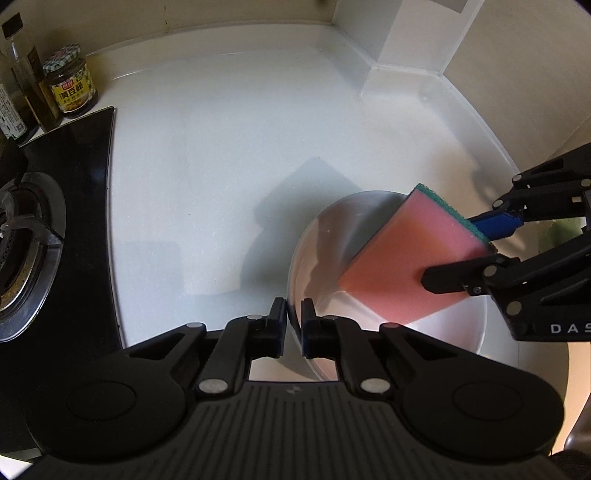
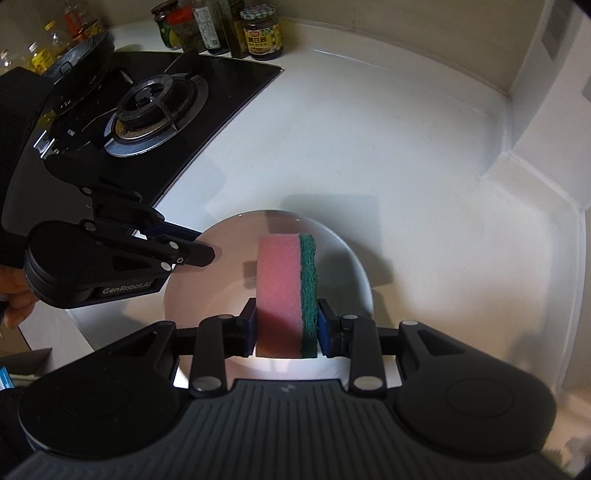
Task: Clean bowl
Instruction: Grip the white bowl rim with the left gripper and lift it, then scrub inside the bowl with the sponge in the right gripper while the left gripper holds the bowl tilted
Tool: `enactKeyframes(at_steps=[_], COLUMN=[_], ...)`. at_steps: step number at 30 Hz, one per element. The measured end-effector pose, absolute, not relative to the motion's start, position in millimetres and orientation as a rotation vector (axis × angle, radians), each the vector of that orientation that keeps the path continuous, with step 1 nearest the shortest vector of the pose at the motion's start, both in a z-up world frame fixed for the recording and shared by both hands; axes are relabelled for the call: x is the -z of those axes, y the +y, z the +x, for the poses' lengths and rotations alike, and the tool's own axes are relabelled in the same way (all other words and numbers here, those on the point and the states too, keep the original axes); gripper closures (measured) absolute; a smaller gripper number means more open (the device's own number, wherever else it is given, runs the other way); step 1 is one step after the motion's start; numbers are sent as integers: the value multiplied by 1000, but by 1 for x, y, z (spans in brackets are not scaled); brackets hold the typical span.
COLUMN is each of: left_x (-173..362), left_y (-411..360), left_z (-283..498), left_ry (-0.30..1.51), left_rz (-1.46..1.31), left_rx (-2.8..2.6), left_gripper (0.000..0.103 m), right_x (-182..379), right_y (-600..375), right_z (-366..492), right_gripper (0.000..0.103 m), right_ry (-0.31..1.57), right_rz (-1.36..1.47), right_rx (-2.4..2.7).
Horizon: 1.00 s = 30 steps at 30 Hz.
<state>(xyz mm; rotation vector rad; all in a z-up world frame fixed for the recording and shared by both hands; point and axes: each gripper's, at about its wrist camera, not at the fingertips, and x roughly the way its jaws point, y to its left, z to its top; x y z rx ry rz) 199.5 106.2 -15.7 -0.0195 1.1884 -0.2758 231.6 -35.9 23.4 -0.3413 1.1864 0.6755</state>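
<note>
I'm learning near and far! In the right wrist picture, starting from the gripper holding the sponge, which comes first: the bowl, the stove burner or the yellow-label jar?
From the right gripper:
1. Bowl, right under it.
2. Stove burner, up and left.
3. Yellow-label jar, by the back wall.

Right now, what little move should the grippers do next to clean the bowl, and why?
Probably lower the sponge onto the inside of the bowl and begin to rub. The left gripper is shut on the bowl's rim, so the bowl looks steadied, and the right gripper holds the sponge just over the bowl's middle.
</note>
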Motion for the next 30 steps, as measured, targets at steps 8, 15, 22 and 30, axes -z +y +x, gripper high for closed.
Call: enactKeyframes(at_steps=[8, 15, 22, 30], left_x=[18, 20, 22, 20], left_y=[104, 103, 104, 94], left_z=[203, 203, 206, 207], left_ry=[1191, 1177, 1163, 1158], left_rz=[14, 42, 38, 100], left_rx=[271, 303, 318, 361], left_gripper=[100, 100, 101, 101], right_x=[-24, -29, -27, -31], right_y=[-24, -26, -15, -27], right_z=[205, 213, 204, 198], right_gripper=[75, 76, 75, 76], right_ry=[1202, 1113, 1065, 1096], right_rz=[-459, -631, -645, -849], right_rx=[-889, -784, -912, -937])
